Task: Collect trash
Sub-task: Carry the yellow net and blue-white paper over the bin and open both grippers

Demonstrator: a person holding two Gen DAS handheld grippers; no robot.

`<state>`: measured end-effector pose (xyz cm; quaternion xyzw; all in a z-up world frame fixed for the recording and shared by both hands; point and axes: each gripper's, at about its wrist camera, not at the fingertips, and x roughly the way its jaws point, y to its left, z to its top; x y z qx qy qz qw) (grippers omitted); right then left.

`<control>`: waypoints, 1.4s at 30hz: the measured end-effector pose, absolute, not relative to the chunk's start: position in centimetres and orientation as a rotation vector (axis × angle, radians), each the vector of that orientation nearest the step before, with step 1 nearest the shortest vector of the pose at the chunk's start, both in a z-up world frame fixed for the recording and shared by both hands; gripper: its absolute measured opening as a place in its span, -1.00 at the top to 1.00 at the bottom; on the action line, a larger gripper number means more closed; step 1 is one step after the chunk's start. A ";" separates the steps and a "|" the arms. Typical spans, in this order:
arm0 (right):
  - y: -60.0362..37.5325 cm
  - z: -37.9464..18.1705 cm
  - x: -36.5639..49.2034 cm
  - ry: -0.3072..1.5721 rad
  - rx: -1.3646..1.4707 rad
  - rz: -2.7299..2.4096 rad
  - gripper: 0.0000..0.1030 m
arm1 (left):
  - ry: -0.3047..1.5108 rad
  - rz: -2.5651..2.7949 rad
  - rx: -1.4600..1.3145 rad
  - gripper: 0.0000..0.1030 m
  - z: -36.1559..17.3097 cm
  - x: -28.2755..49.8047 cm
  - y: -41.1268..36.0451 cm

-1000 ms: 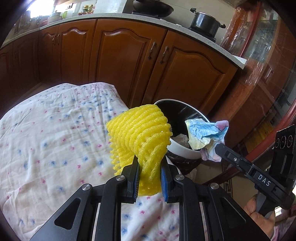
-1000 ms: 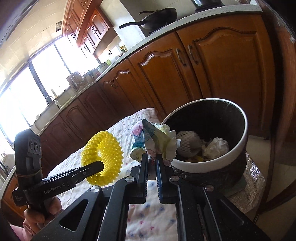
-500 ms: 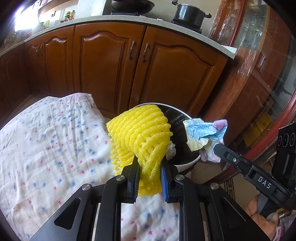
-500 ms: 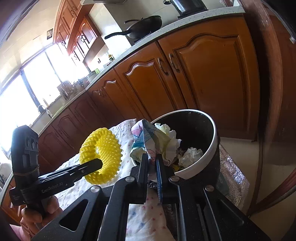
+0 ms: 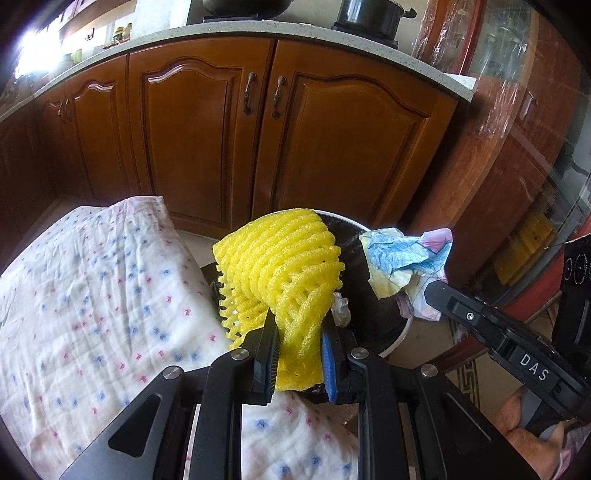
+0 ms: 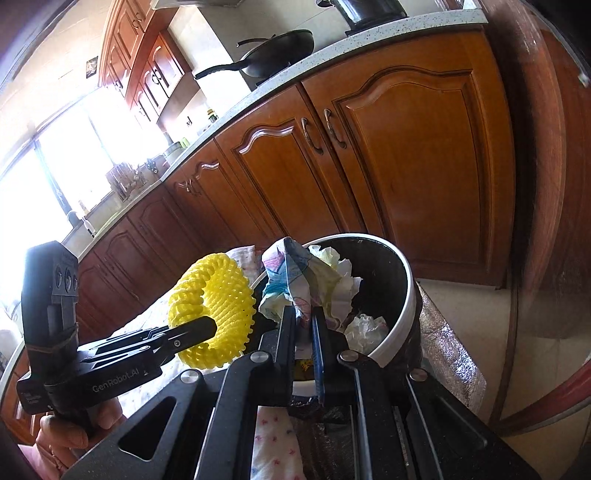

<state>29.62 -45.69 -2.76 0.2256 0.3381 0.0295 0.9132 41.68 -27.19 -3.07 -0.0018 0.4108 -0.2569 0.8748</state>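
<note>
My left gripper (image 5: pixel 298 325) is shut on a yellow foam fruit net (image 5: pixel 284 266), held up over the near rim of the trash bin (image 5: pixel 399 334). That net (image 6: pixel 214 306) also shows in the right wrist view, at the tip of the left gripper (image 6: pixel 207 328). My right gripper (image 6: pixel 303 314) is shut on a crumpled, coloured paper (image 6: pixel 295 277), which hangs at the bin's (image 6: pixel 400 310) near edge. From the left wrist camera the same paper (image 5: pixel 406 258) sticks out of the right gripper (image 5: pixel 430 291). The bin is black inside with a white rim and holds white crumpled tissue (image 6: pixel 365 326).
A table with a white dotted cloth (image 5: pixel 96 295) lies left of the bin. Brown kitchen cabinets (image 5: pixel 258 140) stand close behind, with a pot (image 5: pixel 373 14) and a wok (image 6: pixel 273 55) on the counter. A foil sheet (image 6: pixel 450 354) lies beside the bin. A person's hand (image 6: pixel 62 435) holds the left gripper.
Both grippers have moved toward the bin with their loads. In the left wrist view the net now covers much of the bin's mouth, and the cabinets have shifted left.
</note>
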 end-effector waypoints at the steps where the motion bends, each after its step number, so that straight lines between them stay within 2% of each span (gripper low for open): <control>1: -45.7 -2.8 29.8 0.700 0.464 0.061 0.84 | 0.859 -0.535 0.000 0.64 -3.2 41.8 -27.4; 42: -46.4 -4.6 33.5 0.813 0.457 0.057 0.84 | 0.937 -0.517 0.044 0.59 -5.5 45.2 -31.1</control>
